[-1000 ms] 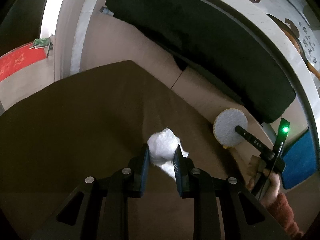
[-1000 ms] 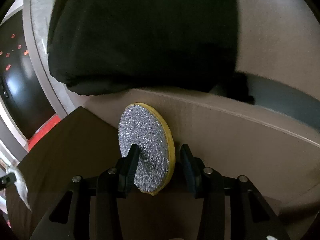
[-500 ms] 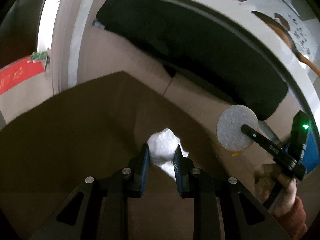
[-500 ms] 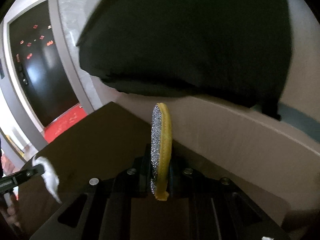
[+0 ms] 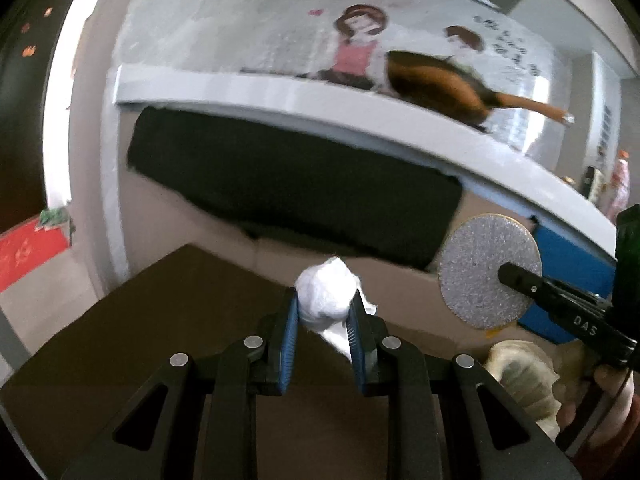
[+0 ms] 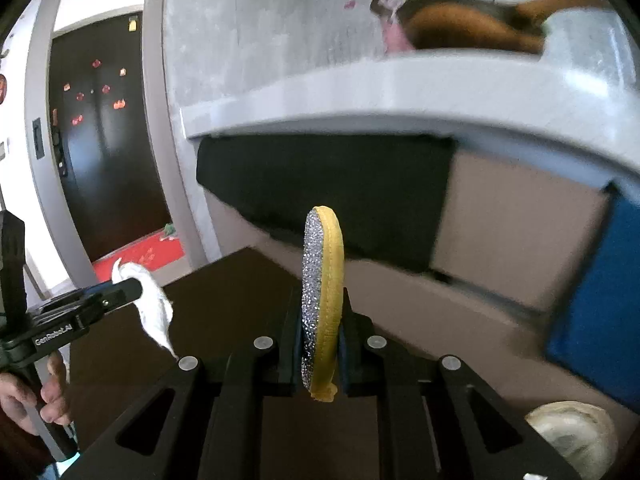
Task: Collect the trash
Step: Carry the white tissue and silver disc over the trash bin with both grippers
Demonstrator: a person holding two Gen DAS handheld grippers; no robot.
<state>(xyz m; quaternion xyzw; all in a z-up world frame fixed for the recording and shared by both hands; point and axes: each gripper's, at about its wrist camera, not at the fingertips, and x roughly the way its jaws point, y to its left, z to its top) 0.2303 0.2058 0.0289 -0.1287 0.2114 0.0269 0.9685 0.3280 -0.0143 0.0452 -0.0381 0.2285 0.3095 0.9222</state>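
- Trash is in both of your grippers, lifted above the brown table [image 5: 132,332], and no bin shows in either view.
- Your left gripper [image 5: 323,312] is clenched on a crumpled white tissue [image 5: 326,294]; a loose tail hangs below the jaws.
- The tissue looks light and soft. It will squash rather than slip, so hold the dense wad, not the tail, which could tear or pull free.
- Your right gripper [image 6: 320,336] is clamped on a round scouring pad [image 6: 322,300], held on edge, glittery face to the left and yellow backing to the right.
- The pad looks light and springy, with a rough face that should grip well. The jaws hold it low, near its rim, so most of it stands free above them; a hold nearer the middle would pivot less.
- A pale round object [image 6: 576,436] on the table by your right gripper is too blurred to identify.
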